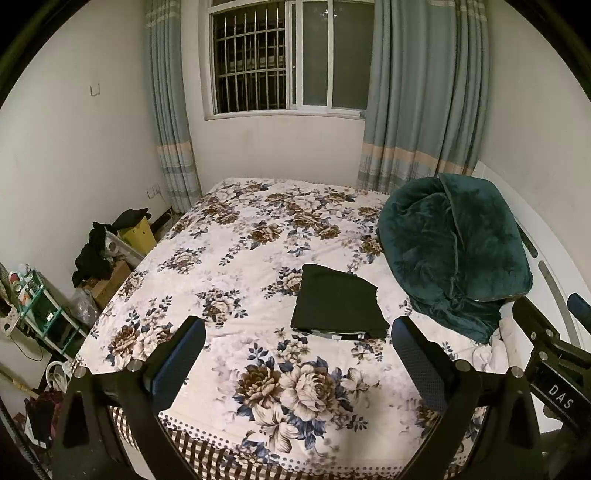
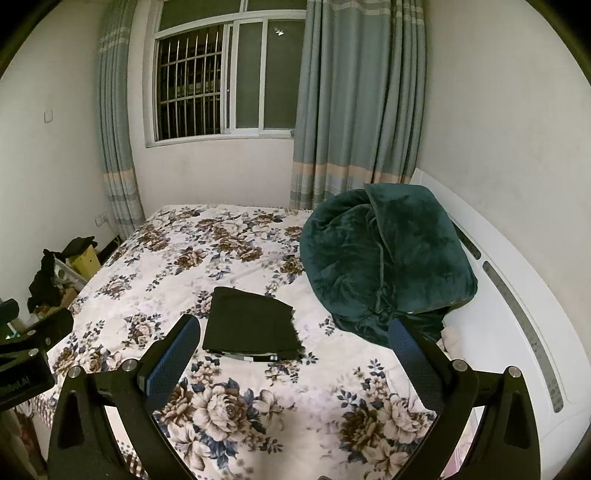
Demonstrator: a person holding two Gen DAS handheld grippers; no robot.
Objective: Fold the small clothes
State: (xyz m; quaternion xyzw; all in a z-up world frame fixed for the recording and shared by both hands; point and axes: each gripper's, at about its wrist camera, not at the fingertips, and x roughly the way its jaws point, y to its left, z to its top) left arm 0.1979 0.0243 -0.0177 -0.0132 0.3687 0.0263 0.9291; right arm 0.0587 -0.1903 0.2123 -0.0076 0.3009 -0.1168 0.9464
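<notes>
My left gripper (image 1: 297,334) and right gripper (image 2: 293,334) hang spread wide, empty, above the bed's (image 1: 229,236) near edge. The folded black garment (image 1: 338,302) lies mid-bed beyond them, open floral bedspread around it, green blanket (image 2: 384,254) nearby right.

Folded black garment (image 1: 338,302) flat on floral bed (image 1: 236,258), left claw (image 1: 297,350) spread wide above it, green blanket (image 1: 454,251) beside.

Indoor artificial light, moderately dim, greenish-yellow cast. Window (image 1: 291,55) dark; small lamp reflection on glass (image 2: 279,32). Shadows soft. Strong fisheye curvature, black vignette at corners. Bedspread (image 1: 240,266) pattern slightly soft at near edge. Walls (image 2: 498,110) evenly lit, no glare.
</notes>
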